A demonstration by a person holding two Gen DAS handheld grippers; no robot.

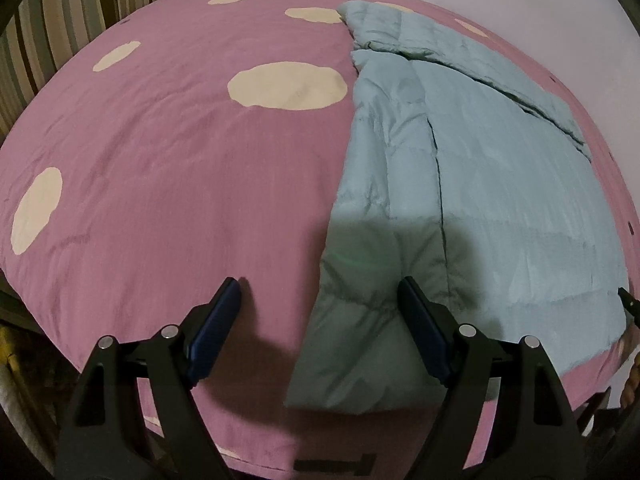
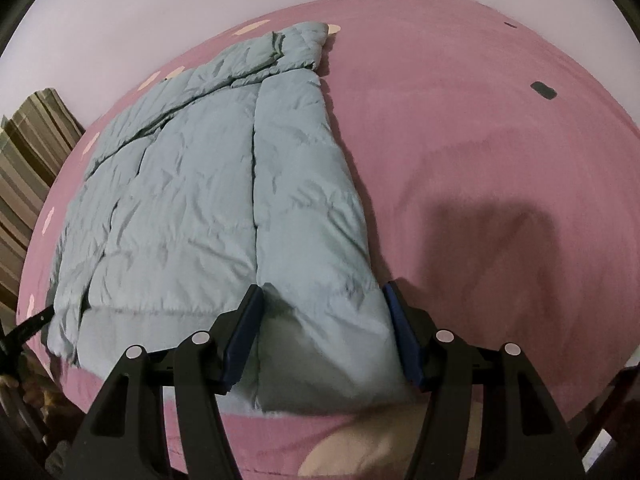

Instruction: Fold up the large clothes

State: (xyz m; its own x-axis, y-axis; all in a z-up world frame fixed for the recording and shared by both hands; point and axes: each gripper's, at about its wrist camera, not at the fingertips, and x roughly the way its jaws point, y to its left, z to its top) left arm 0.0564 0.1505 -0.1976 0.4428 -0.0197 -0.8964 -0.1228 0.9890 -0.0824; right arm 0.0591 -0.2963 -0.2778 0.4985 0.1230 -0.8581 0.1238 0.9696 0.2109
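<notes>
Jacket (image 1: 472,184) flat on pink bedspread (image 1: 168,168) — left gripper (image 1: 320,292) and right gripper (image 2: 322,300) both released.

Bed (image 1: 160,168) under pink cover with cream spots; pale blue puffer jacket (image 2: 192,200) spread flat on it.

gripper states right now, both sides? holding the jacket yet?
Left gripper: open, holding nothing, above the near left corner of the blue puffer jacket.
Right gripper: open, straddling the jacket's near right corner, pads not visibly clamping it.
</notes>
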